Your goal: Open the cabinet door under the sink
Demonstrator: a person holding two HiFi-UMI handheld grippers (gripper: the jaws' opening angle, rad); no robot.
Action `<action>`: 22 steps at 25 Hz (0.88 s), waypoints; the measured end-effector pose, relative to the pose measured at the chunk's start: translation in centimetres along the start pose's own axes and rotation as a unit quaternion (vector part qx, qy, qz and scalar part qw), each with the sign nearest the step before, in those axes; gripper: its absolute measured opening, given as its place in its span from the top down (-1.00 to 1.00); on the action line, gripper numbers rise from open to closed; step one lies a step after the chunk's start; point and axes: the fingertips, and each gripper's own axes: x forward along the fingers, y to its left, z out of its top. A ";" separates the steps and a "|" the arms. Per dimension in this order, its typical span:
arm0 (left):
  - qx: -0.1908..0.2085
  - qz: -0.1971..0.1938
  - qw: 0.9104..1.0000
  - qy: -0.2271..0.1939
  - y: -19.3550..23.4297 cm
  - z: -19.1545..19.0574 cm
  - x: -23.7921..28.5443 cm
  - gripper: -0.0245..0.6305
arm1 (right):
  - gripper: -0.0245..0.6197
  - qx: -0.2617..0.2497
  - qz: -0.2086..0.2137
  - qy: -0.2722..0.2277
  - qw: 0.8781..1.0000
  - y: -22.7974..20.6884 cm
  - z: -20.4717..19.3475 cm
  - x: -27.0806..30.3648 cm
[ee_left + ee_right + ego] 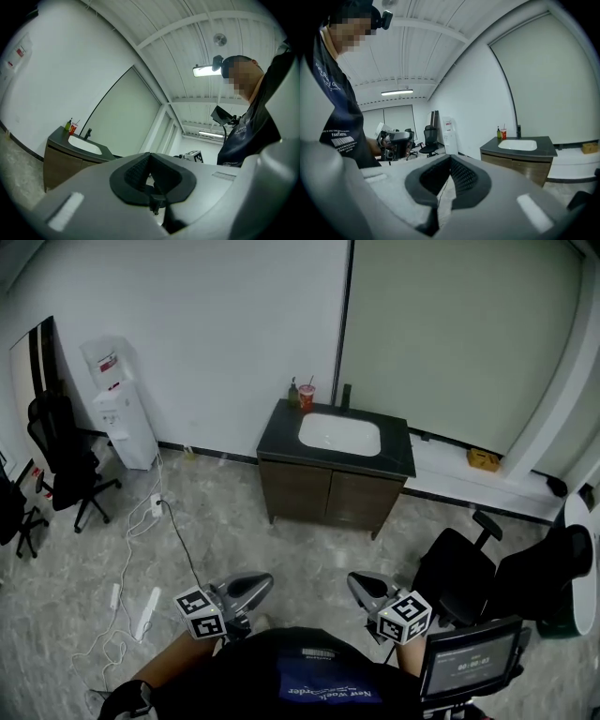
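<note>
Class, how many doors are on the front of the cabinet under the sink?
2. The left door and the right door sit side by side below the sink, both shut. No others show on the front.

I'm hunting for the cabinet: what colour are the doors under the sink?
Dark brown wood doors, below a black countertop; the head view shows them best.

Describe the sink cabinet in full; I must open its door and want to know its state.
The sink cabinet is brown wood-look, with two front doors, both shut, on short legs on the floor against the white wall. A dark countertop holds a white basin, a black faucet, a red cup and a green bottle at the back. Nothing touches the doors.
</note>
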 end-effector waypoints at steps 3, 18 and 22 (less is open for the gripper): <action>-0.003 -0.026 1.000 0.005 2.6 0.3 2.7 0.93 | 0.92 0.004 -0.021 0.004 1.000 -2.7 0.2 1.4; 0.018 -0.137 0.989 0.047 21.7 8.5 11.6 0.93 | 0.92 0.006 -0.123 -0.008 0.992 -14.9 7.7 16.0; 0.008 -0.137 0.989 0.053 25.4 9.5 13.6 0.93 | 0.92 0.018 -0.124 0.004 0.992 -17.5 7.7 18.7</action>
